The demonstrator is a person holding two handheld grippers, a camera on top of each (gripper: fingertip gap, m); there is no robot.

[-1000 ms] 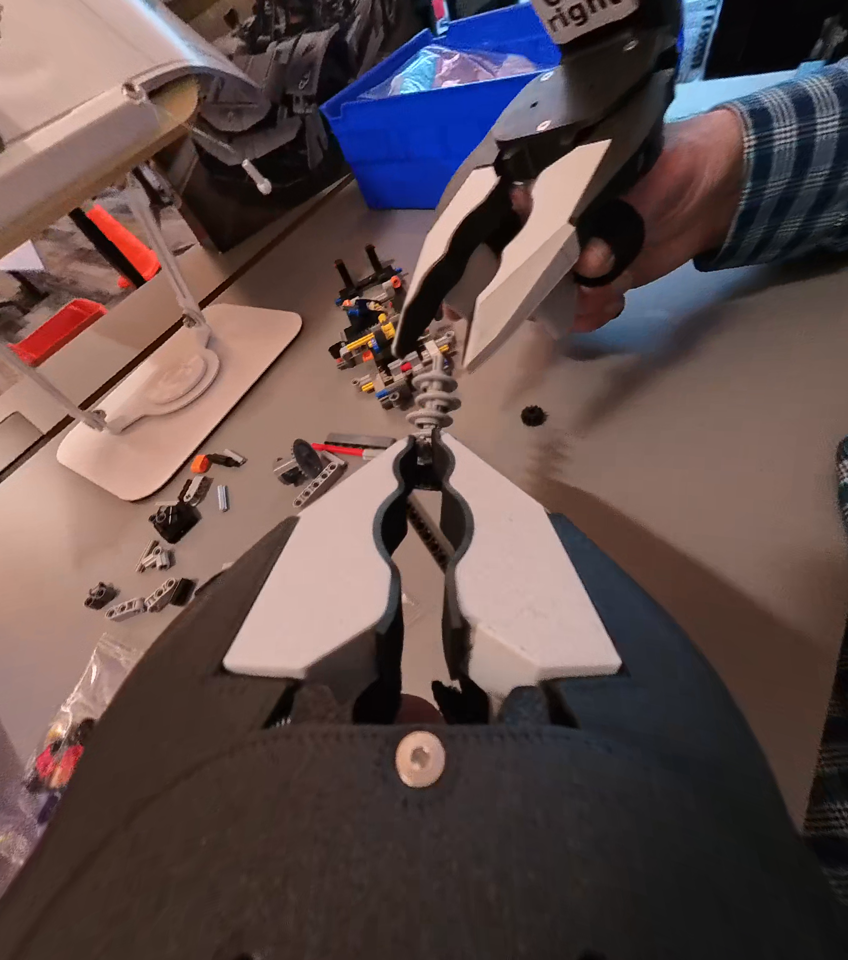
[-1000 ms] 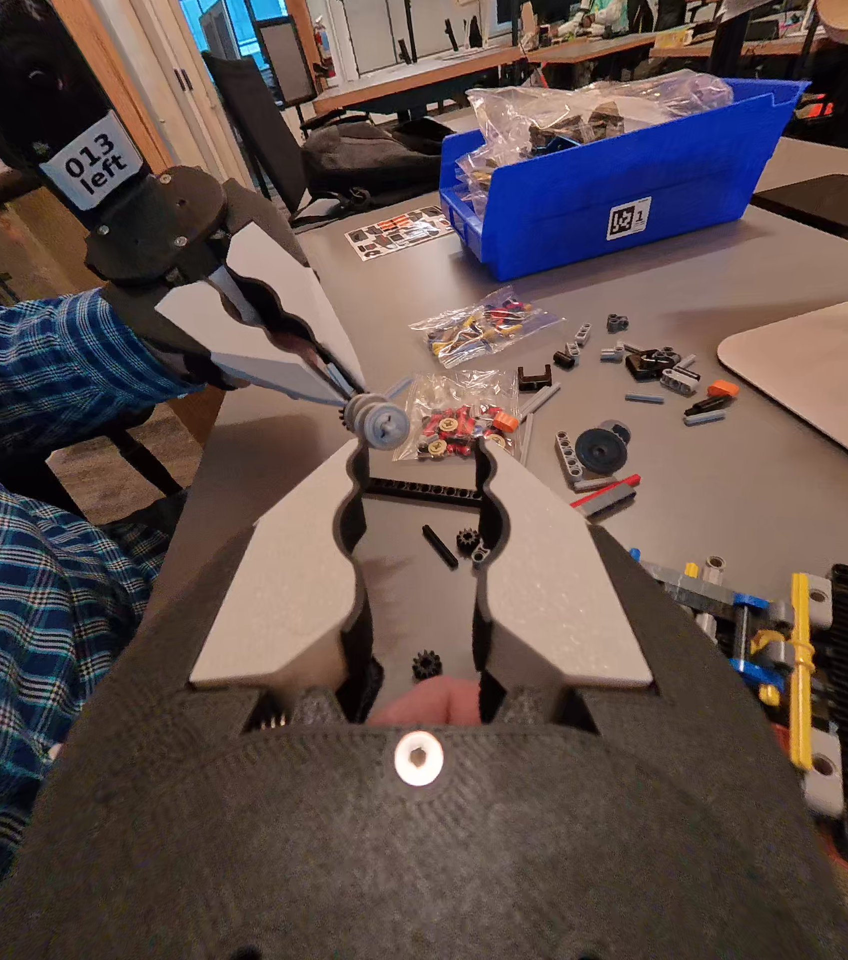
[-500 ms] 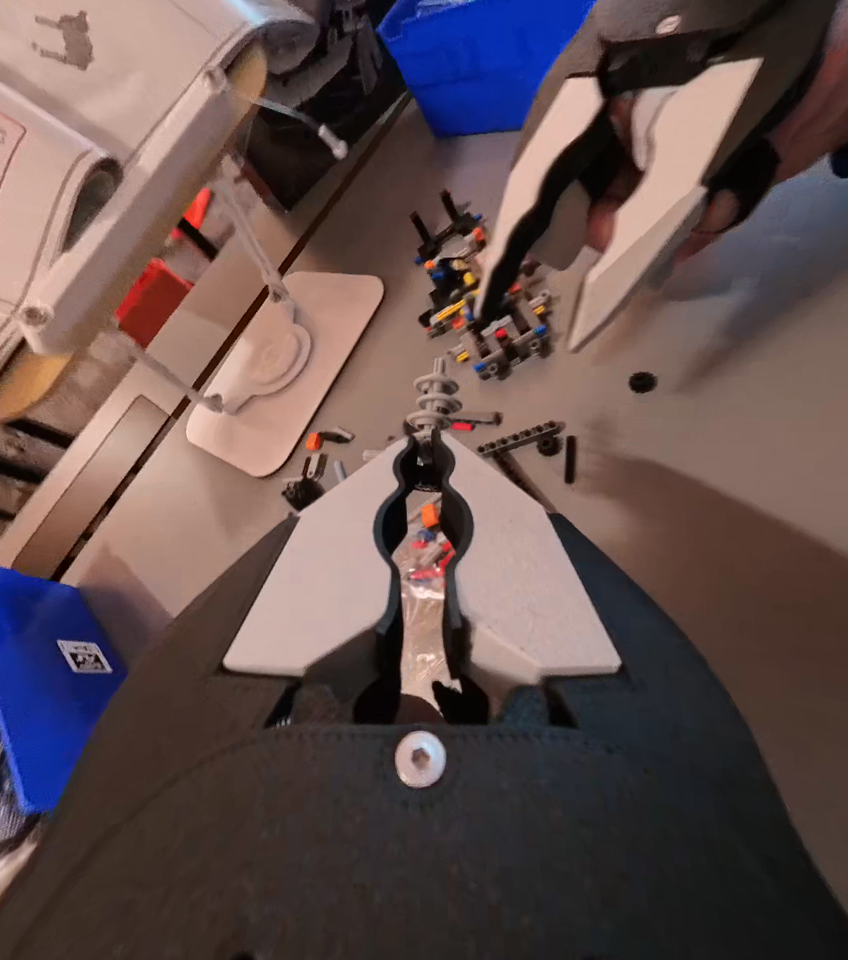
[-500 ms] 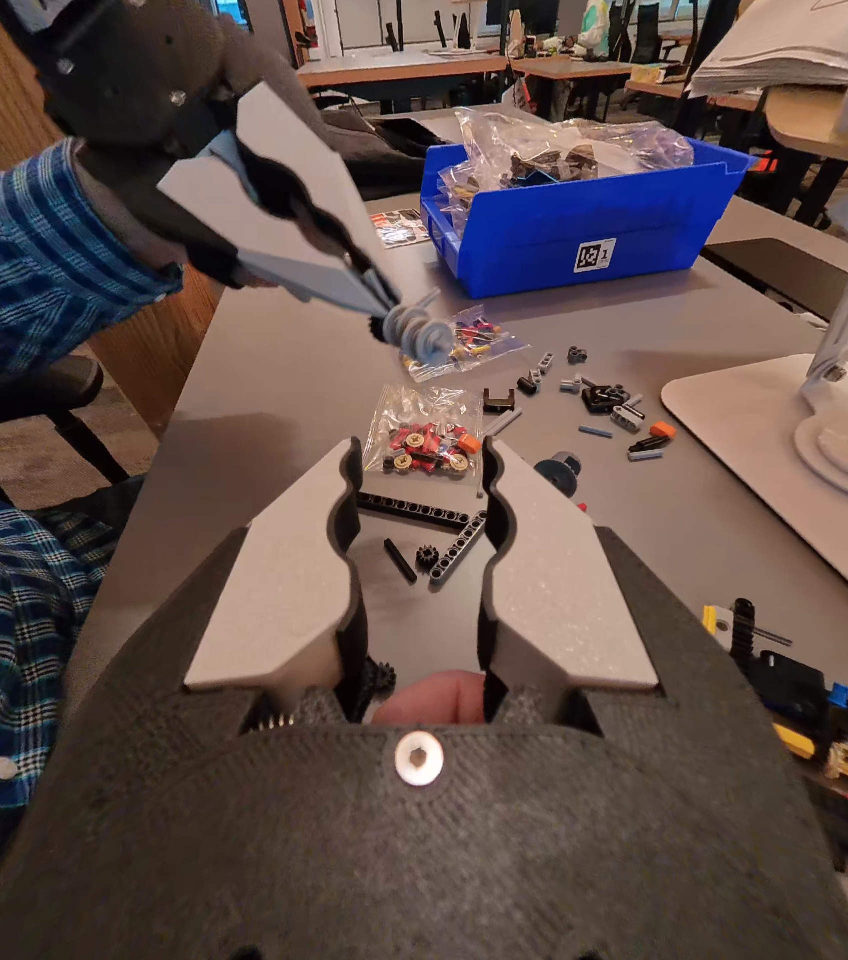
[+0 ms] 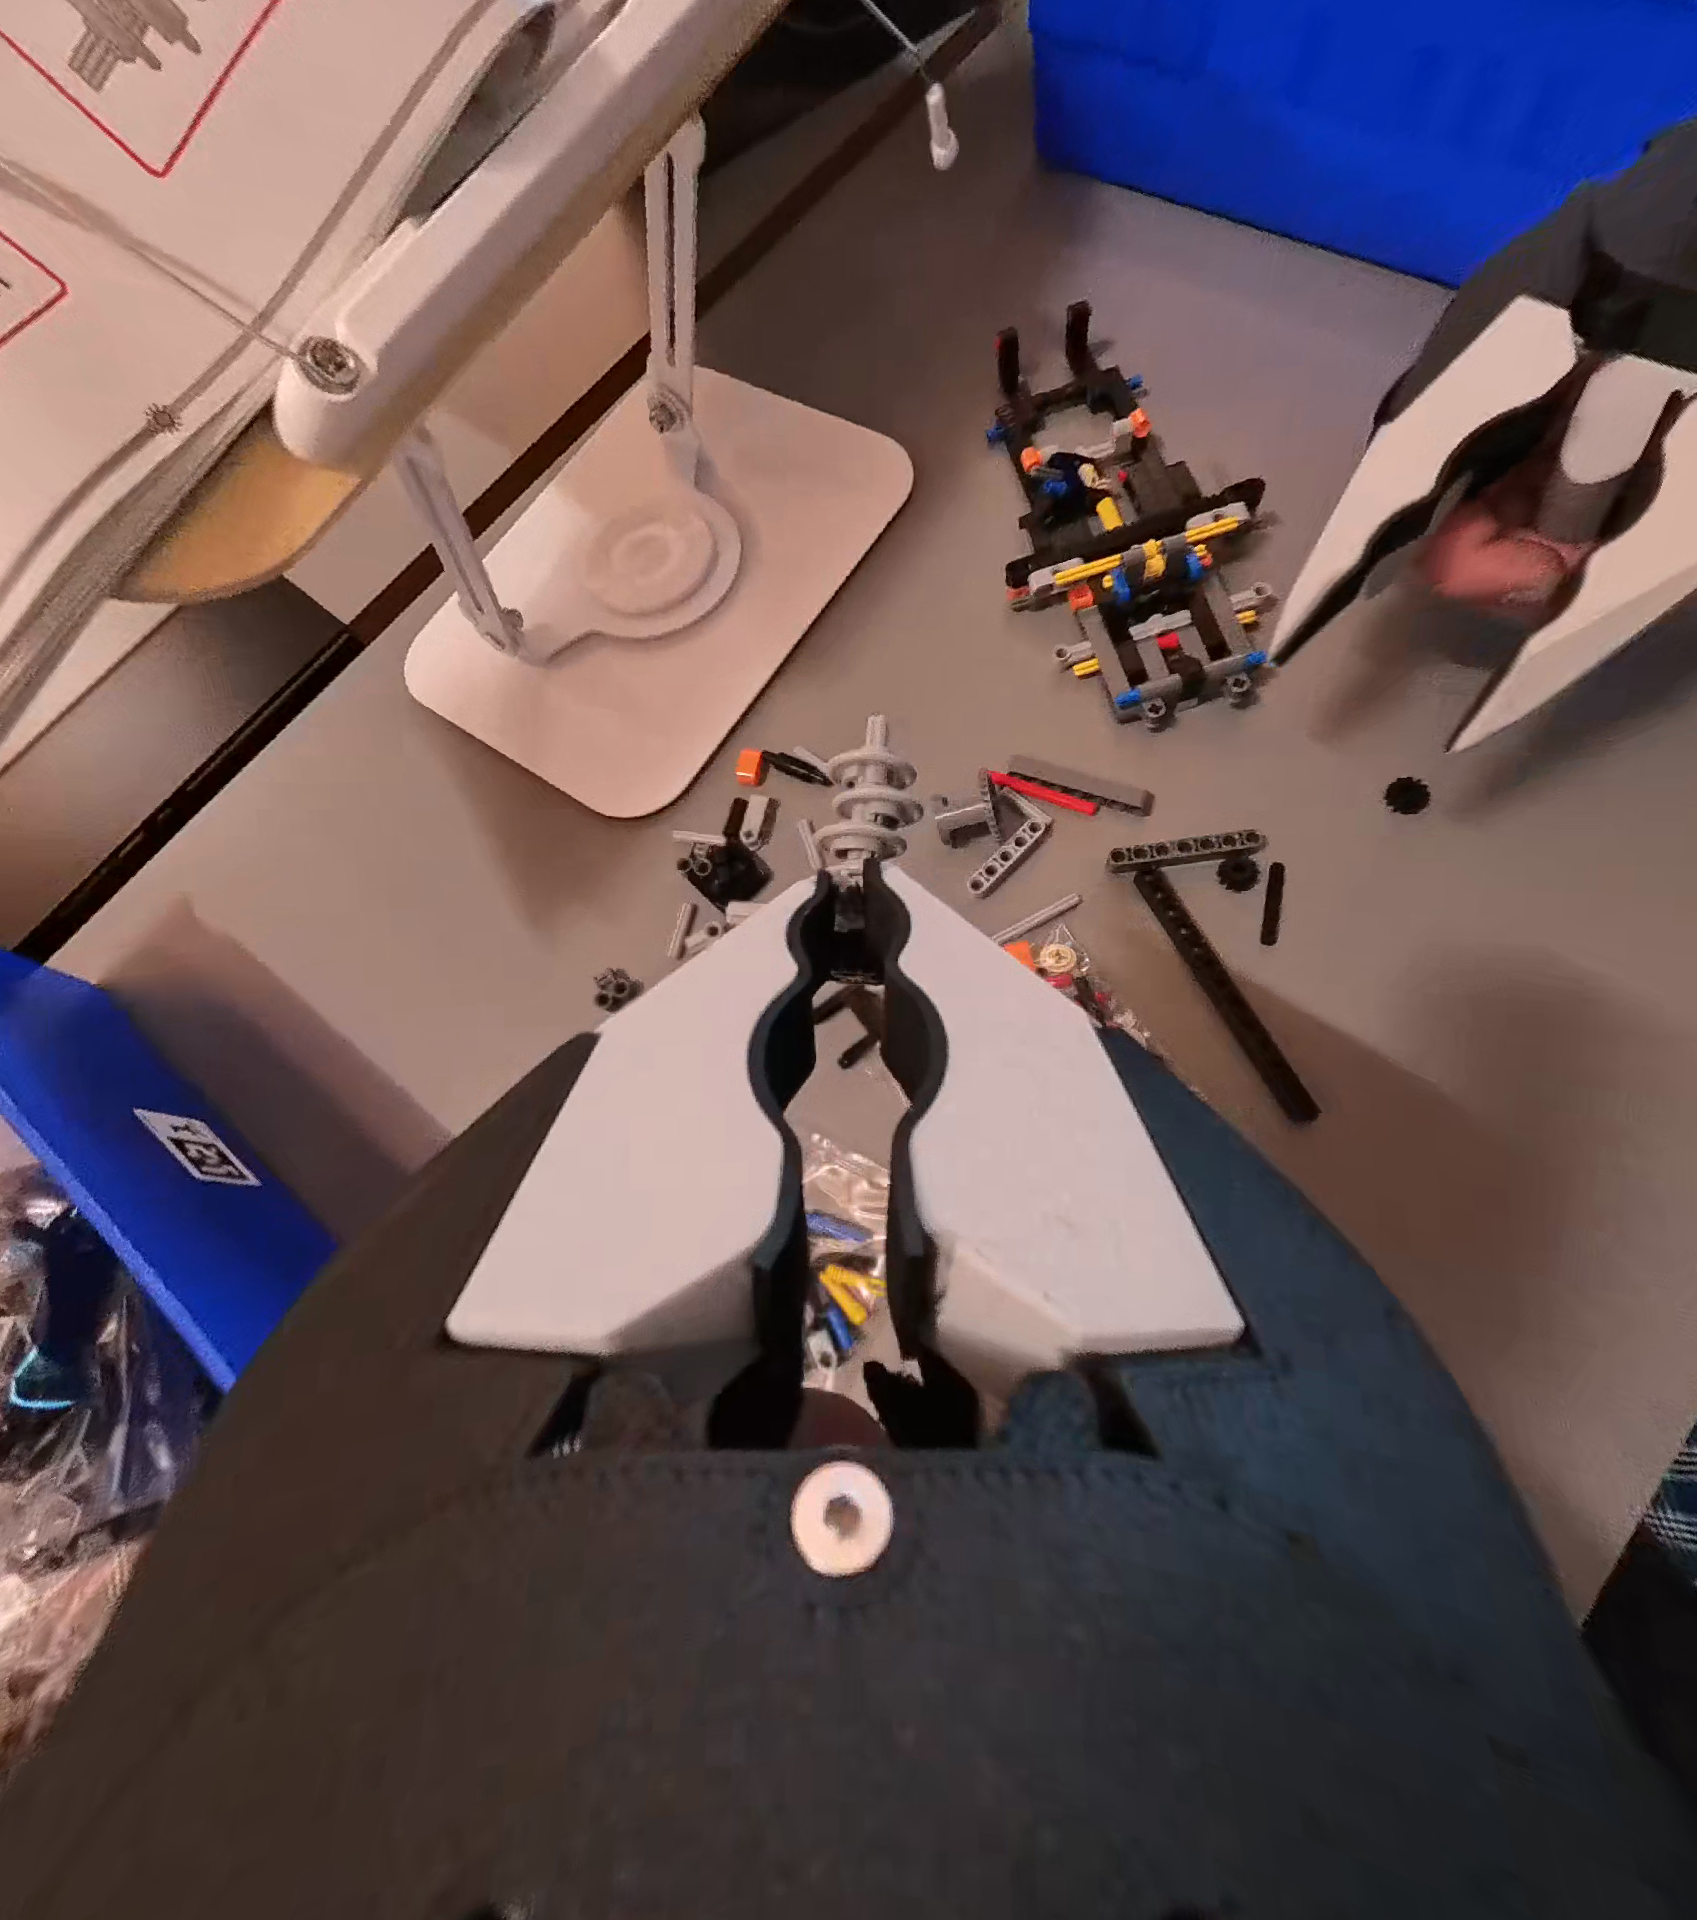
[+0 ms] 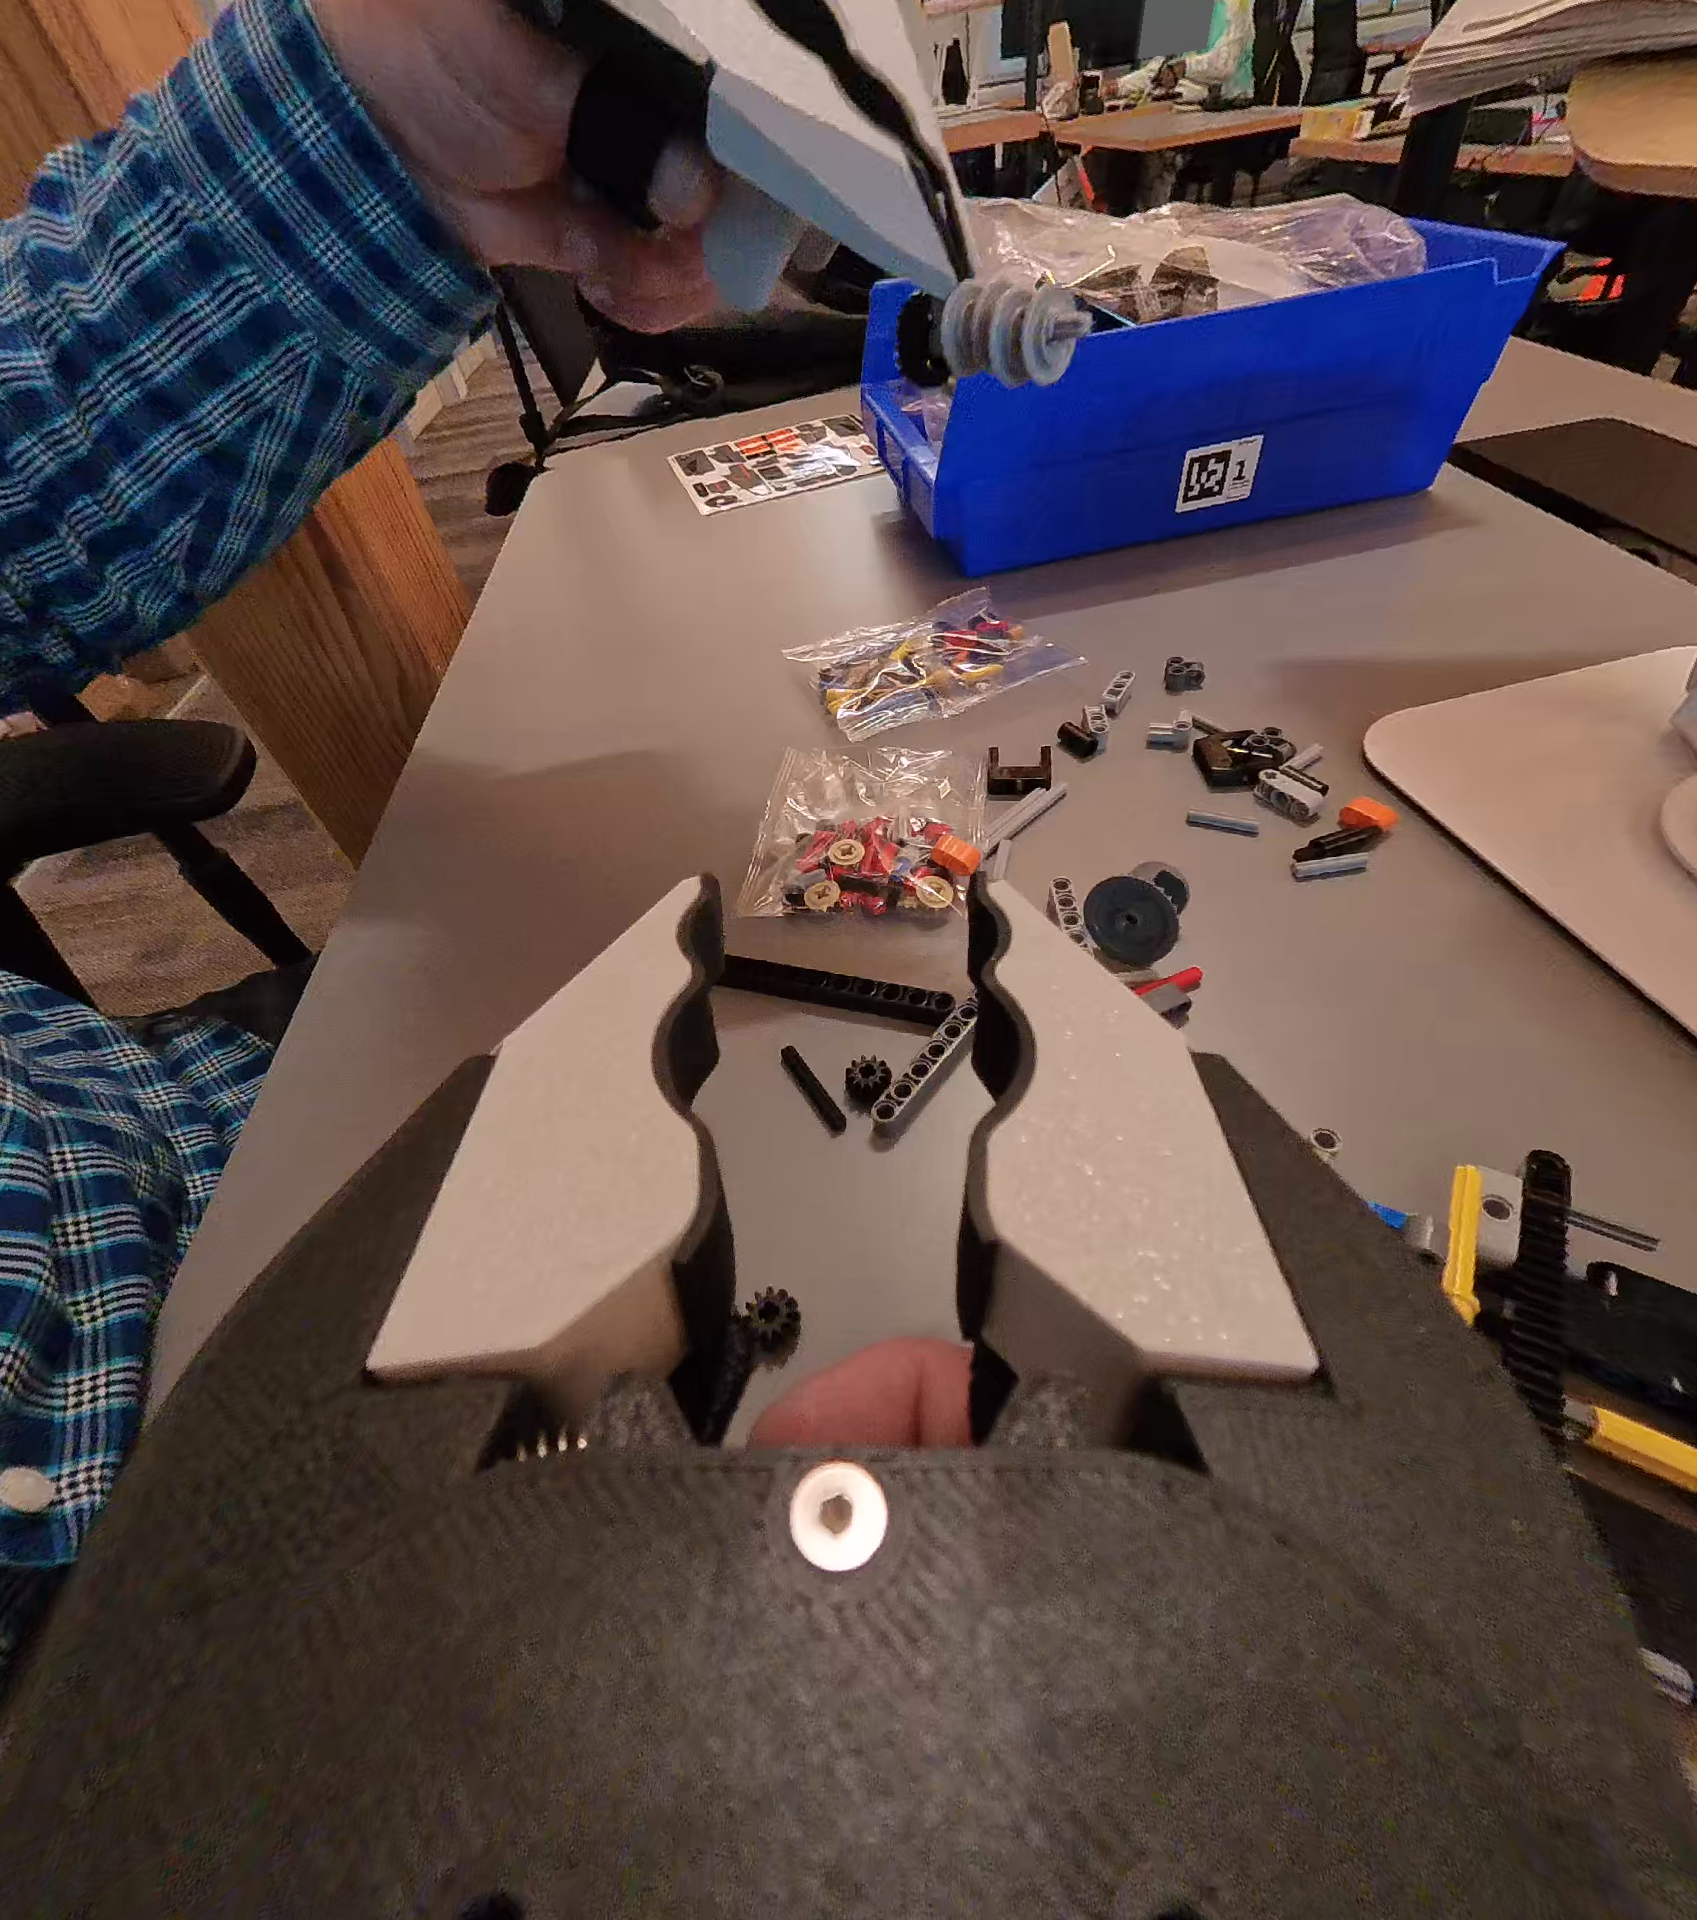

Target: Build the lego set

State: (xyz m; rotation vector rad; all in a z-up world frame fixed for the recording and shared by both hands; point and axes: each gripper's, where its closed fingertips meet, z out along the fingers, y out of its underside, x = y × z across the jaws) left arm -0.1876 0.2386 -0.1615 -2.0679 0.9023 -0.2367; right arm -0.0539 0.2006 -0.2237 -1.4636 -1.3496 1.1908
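Gripping a grey spring piece (image 5: 870, 800), left gripper (image 5: 849, 883) hovers over grey table (image 6: 615, 623); right gripper (image 6: 839, 904) gapes empty.

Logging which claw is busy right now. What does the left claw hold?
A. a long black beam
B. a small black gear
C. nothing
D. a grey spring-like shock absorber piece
D: the left claw is shut on the grey shock absorber piece, which sticks out past its tips above the table.
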